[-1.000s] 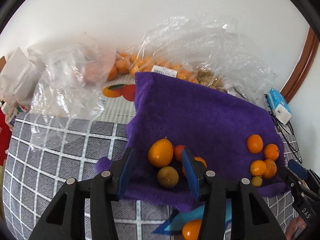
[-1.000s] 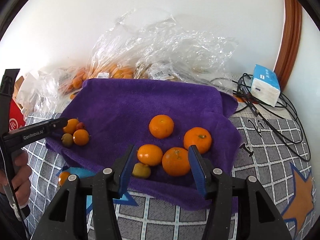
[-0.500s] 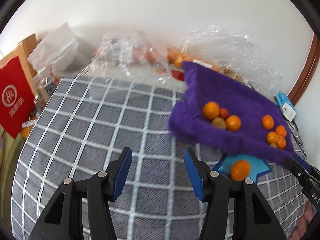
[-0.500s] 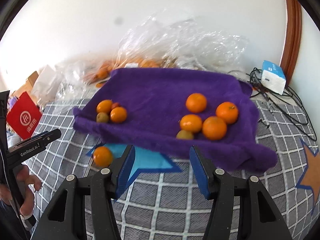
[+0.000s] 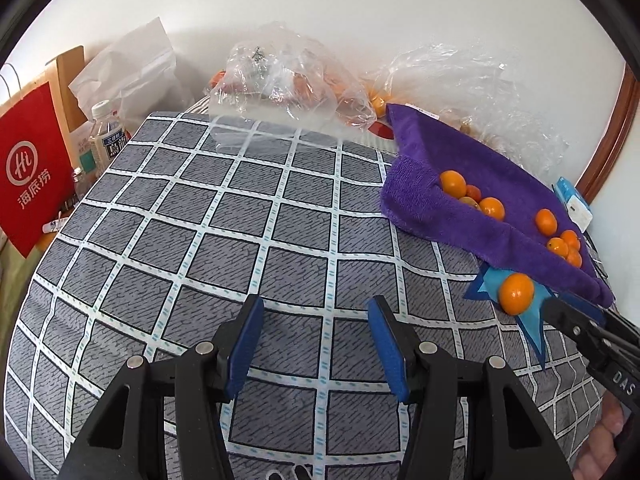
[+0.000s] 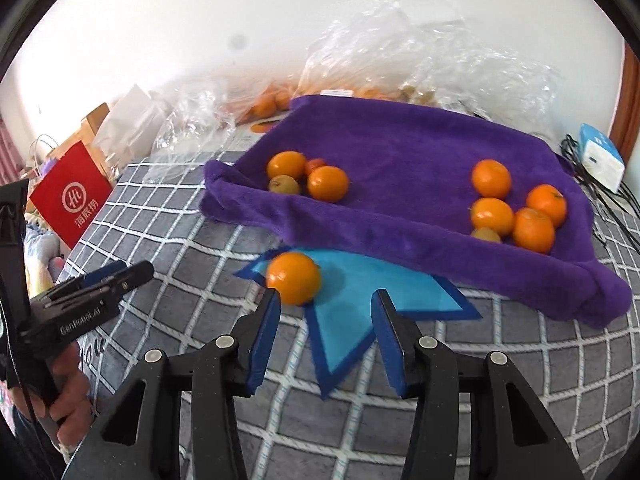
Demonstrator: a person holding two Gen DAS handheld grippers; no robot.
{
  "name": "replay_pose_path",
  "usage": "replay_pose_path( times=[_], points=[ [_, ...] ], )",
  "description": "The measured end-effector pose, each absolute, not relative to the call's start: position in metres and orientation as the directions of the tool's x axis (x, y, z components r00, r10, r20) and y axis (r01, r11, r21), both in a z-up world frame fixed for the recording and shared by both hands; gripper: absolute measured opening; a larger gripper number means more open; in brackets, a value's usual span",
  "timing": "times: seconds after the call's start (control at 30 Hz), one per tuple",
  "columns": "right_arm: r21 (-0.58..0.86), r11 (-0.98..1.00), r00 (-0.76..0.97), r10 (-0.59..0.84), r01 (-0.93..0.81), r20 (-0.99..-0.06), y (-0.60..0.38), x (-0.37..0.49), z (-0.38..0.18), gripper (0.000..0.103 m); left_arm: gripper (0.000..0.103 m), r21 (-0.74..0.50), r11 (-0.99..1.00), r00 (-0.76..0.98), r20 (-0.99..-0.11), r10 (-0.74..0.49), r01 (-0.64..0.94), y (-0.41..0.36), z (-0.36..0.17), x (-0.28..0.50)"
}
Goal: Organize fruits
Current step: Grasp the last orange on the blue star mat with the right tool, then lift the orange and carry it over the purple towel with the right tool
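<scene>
Fingers (image 5: 244, 344) now off purple towel (image 5: 472, 184)

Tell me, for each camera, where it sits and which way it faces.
Left wrist: behind the left gripper, angled down at the checked cover; jaws empty; the right gripper pokes in at right.
Right wrist: behind the right gripper, angled down at a loose orange before the purple towel; left gripper and hand at left.
Shared: towel, loose orange, red bag.
</scene>
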State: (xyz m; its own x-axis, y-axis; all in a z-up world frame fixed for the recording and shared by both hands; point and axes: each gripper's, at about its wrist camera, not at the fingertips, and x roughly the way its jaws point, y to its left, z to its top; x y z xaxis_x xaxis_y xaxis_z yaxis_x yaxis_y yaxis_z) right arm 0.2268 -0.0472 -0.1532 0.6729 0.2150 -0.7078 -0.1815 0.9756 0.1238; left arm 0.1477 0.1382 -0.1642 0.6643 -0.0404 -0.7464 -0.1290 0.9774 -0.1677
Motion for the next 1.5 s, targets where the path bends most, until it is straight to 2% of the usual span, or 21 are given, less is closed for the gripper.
replay_pose_path(
  times=[0.23, 0.3, 0.5, 0.73, 1.0, 1.07, 1.23, 1.5],
  points=[
    [0.158, 0.971, 0.631, 0.238, -0.181, -0.739, -0.028, 0.259, -0.17, 0.048, 0.052, -0.307, 0.94, 0.681, -0.721, -0.129, -0.147, 0.16, -0.164, 0.142],
    [0.147, 0.971, 0.621, 0.234, -0.189, -0.748, -0.019, 0.263, -0.176, 0.034, 0.052, -0.329, 0.931, 0.688, -0.713, -0.133, -0.161, 0.164, -0.163, 0.142],
    [0.03, 0.975, 0.693, 0.177, -0.218, -0.699, -0.02, 0.236, -0.161, 0.035, 0.052, -0.307, 0.94, 0.696, -0.708, -0.122, -0.148, 0.159, -0.163, 0.142],
    [-0.07, 0.989, 0.754, 0.054, -0.131, -0.654, -0.097, 0.197, -0.129, 0.035, 0.052, -0.28, 0.954, 0.675, -0.725, -0.135, -0.11, 0.147, -0.162, 0.142],
    [-0.015, 1.0, 0.763, -0.028, 0.024, -0.646, -0.179, 0.192, -0.121, 0.035, 0.055, -0.286, 0.945, 0.676, -0.729, -0.109, -0.157, 0.164, -0.143, 0.145],
    [0.007, 0.999, 0.768, -0.029, 0.043, -0.64, -0.19, 0.195, -0.121, 0.035, 0.055, -0.265, 0.945, 0.665, -0.743, -0.073, -0.193, 0.17, -0.137, 0.152],
    [0.052, 0.997, 0.761, -0.013, 0.061, -0.648, -0.202, 0.219, -0.121, 0.035, 0.055, -0.268, 0.942, 0.668, -0.741, -0.07, -0.2, 0.169, -0.128, 0.162],
    [-0.006, 0.996, 0.71, -0.066, 0.087, -0.701, -0.207, 0.27, -0.14, 0.035, 0.055, -0.269, 0.954, 0.653, -0.748, -0.119, -0.135, 0.134, -0.124, 0.184]
  ],
)
